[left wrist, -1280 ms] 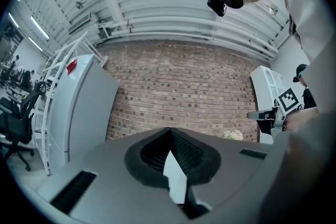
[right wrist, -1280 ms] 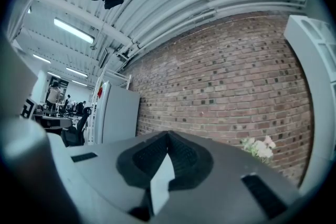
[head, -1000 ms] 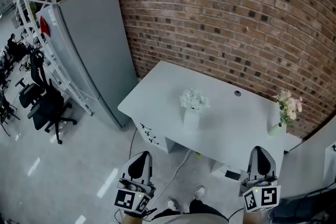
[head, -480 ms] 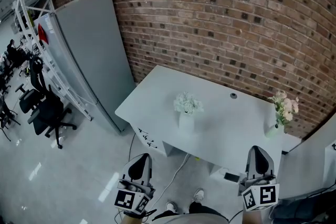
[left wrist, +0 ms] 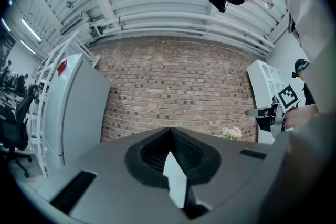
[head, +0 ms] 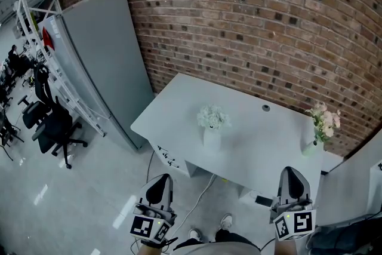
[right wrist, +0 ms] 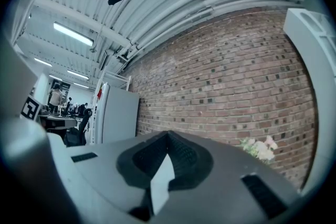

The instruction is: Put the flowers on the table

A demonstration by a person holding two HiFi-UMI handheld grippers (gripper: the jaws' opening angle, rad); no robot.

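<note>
Fingers: L gripper [head: 160,185] + R gripper [head: 292,181] both pressed together, empty | white flowers [head: 212,116] upright in white vase [head: 211,139], mid worktop [head: 179,98], ahead, slightly nearer L | pink flowers [head: 325,118] upright at worktop's R edge, nearer R; small vase [head: 310,147] prob. greenish

Over the last second my head view tipped a little. The table [head: 262,140], its white flowers [head: 212,117], the pink flowers [head: 323,119] and the grey cabinet [head: 101,57] slid slightly down and left. My right gripper [head: 292,173] edged left.
</note>
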